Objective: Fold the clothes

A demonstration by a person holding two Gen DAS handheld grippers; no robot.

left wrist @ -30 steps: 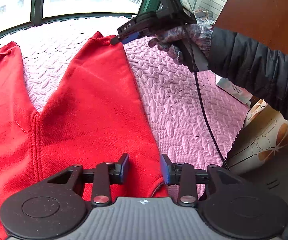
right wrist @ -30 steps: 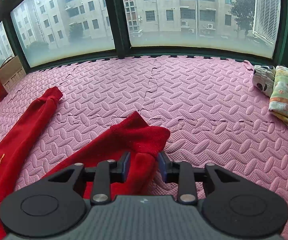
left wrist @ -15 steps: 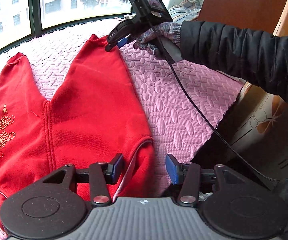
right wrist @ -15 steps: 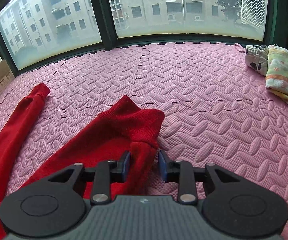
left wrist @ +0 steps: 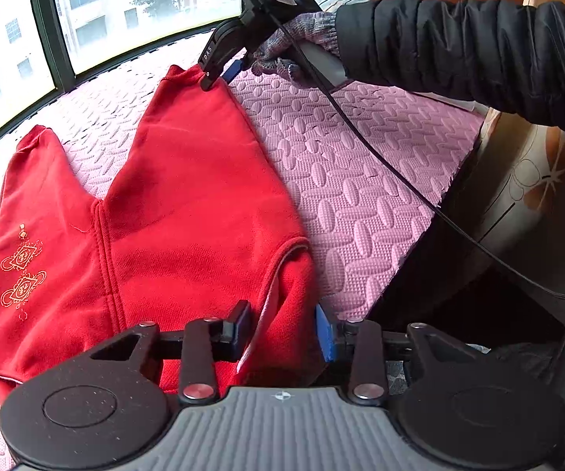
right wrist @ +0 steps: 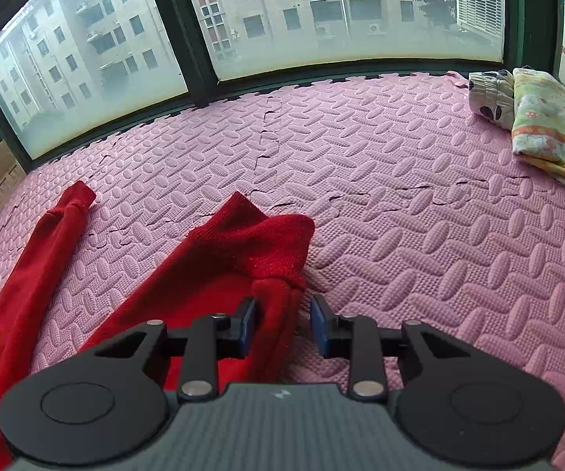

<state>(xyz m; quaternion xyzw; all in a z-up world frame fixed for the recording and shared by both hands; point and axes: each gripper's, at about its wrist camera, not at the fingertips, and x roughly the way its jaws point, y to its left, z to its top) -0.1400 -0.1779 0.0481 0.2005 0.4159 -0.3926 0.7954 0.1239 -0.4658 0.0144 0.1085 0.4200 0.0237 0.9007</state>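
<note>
Lying flat on the pink foam mat (left wrist: 361, 196), the red trousers (left wrist: 172, 204) spread away from the left tongs (left wrist: 282, 331), waistband nearest and the two legs fanning out beyond toward the window (left wrist: 137, 11). The left tongs sit at the waistband's right corner: a fold of red cloth with its pale inner lining fills the gap between the two pads, the black pad touching it on one side and the blue pad right at the cloth's edge on the other. These jaws have just been closing on that corner, though whether they already pinch it I cannot tell. Up ahead of the left tongs, the right tongs (left wrist: 213, 74), carried by a gloved hand (left wrist: 290, 51) in a black padded sleeve (left wrist: 459, 39), meet the cuff of the right-hand leg. In the right wrist view the right tongs (right wrist: 284, 325) are narrowly parted with a bunched strip of the leg hem rising between the pads; it lies against the left pad, while a sliver of mat shows before the right pad, so a firm clamp is not certain. The other leg (right wrist: 42, 251) lies well off to the left of these tongs, and folded patterned cloths (right wrist: 541, 125) rest far off to the upper right.
</note>
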